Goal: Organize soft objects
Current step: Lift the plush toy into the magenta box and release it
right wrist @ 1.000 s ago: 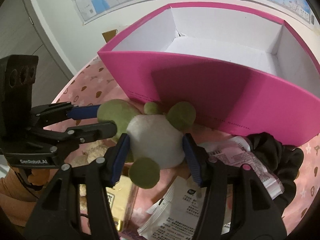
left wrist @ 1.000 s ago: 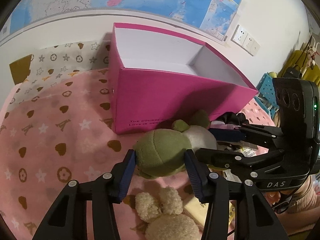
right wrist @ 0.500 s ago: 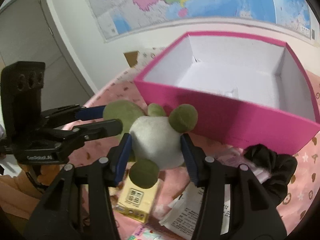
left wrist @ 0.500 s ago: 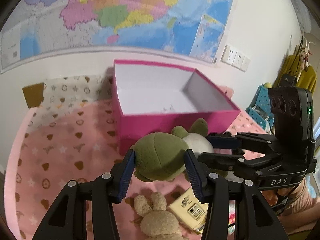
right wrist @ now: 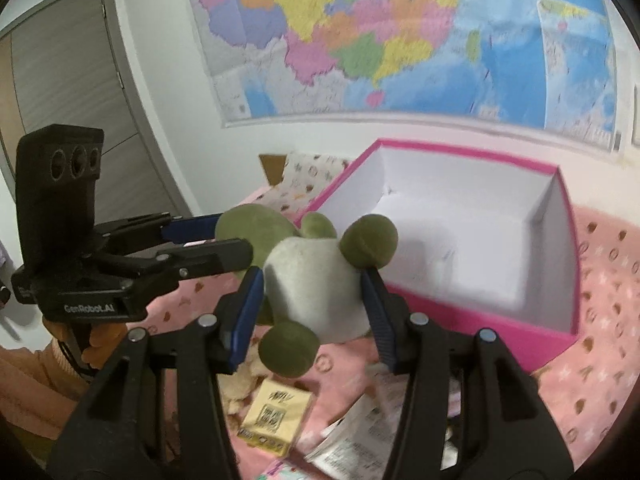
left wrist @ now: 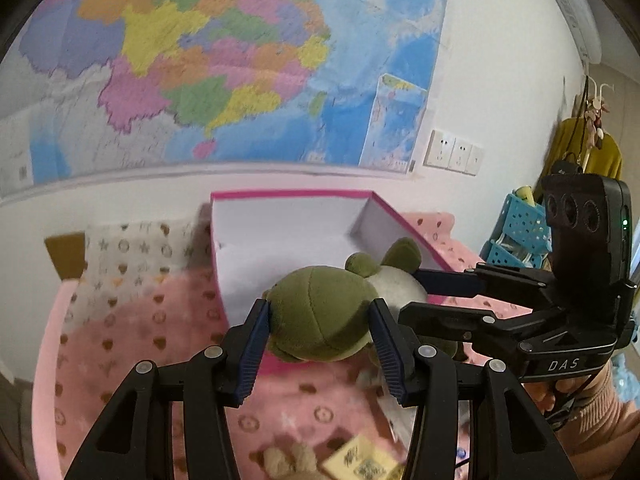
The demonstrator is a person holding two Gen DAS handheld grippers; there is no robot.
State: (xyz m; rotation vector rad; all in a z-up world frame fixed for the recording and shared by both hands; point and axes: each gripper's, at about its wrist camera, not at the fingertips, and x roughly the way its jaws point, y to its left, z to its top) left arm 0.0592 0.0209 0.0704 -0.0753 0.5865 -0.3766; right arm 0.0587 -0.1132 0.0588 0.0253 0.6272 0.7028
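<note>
A green and grey plush frog (left wrist: 320, 312) hangs in the air, held by both grippers. My left gripper (left wrist: 320, 320) is shut on its green head. My right gripper (right wrist: 312, 288) is shut on its grey belly (right wrist: 316, 280); it also shows in the left wrist view (left wrist: 420, 296). The frog is above the near edge of the open pink box (right wrist: 568, 264) with a white inside, also in the left wrist view (left wrist: 288, 194).
A beige plush bunny (left wrist: 288, 460), a yellow card pack (right wrist: 276, 412) and white paper packets (right wrist: 360, 428) lie on the pink patterned cloth (left wrist: 120, 352) below. A map covers the wall behind the box. A blue basket (left wrist: 516, 232) stands at the right.
Both grippers have lifted the frog off the cloth and carried it up toward the box; the box's inside now shows from above.
</note>
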